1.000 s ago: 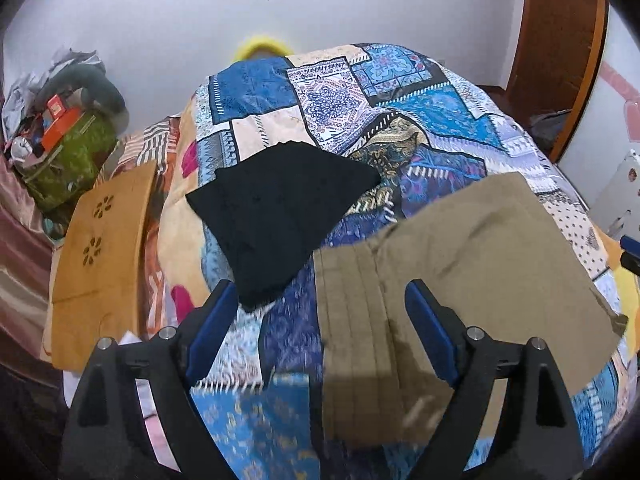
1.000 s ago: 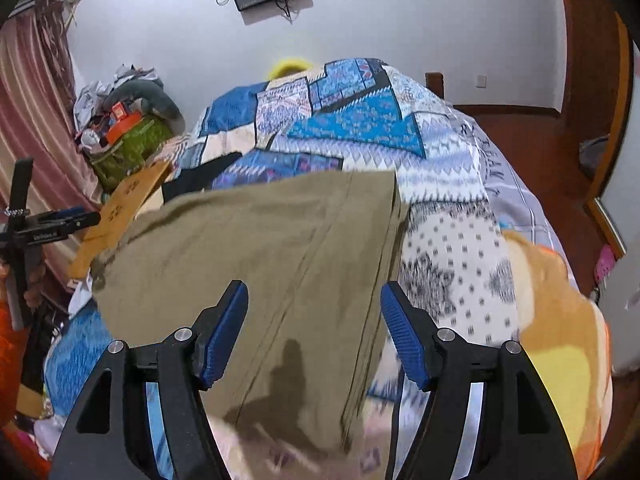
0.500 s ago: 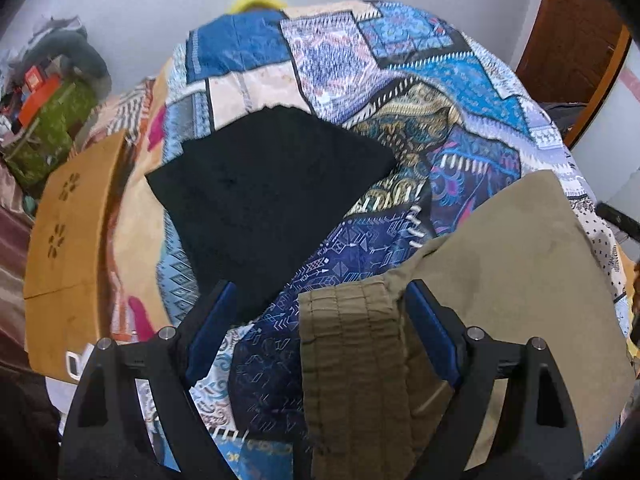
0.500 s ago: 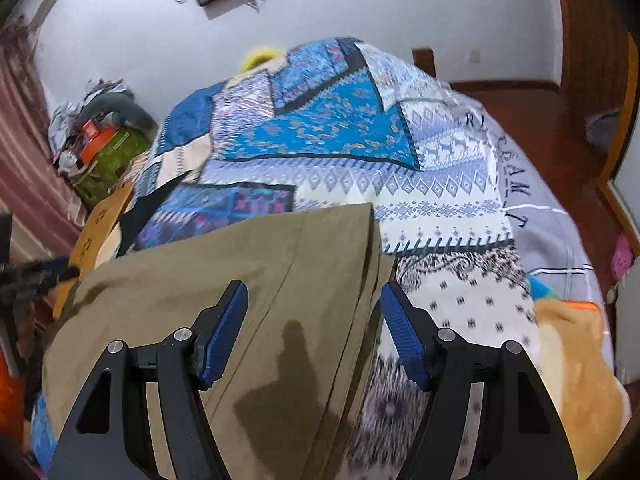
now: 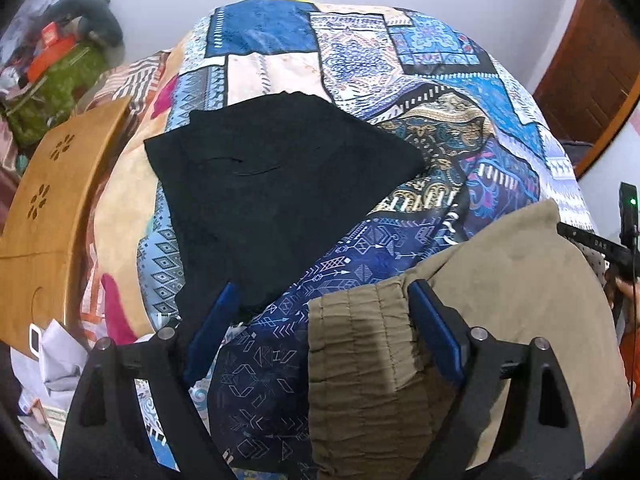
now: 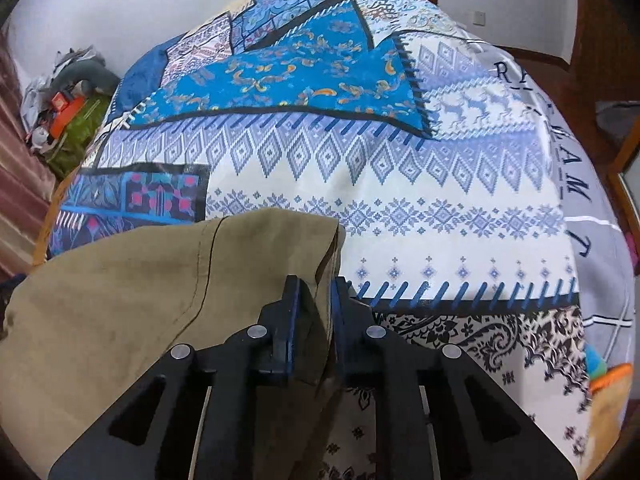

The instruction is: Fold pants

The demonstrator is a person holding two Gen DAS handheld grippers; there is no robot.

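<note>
At the far left of the left wrist view a green bag [image 5: 60,84] sits against the wall with an orange box [image 5: 52,42] and other clutter on top of it; what else it holds cannot be told. Next to it a wooden tray [image 5: 44,200] with flower cut-outs lies along the bed's left side, and crumpled white cloth [image 5: 60,364] lies below it. The bed [image 5: 272,64] wears a patchwork cover of blue, cream and black prints. A folded black garment [image 5: 272,184] lies flat on the cover, well left of the pants [image 5: 512,304] and apart from them. The left tongs [image 5: 324,332] stand wide apart, the left blue pad over the black garment's near corner, the right pad at the pants' gathered waistband, gripping nothing. The olive pants lie on the near right part of the bed. At the right edge the other tool's black bar [image 5: 600,244] shows with a green light above it. In the right wrist view the right tongs [image 6: 314,322] are pressed together on the right-hand edge of the pants [image 6: 120,300], which is lifted into a fold. Farther right, dark letters [image 6: 560,152] run down the cover; only "R" and "AM" read clearly.
</note>
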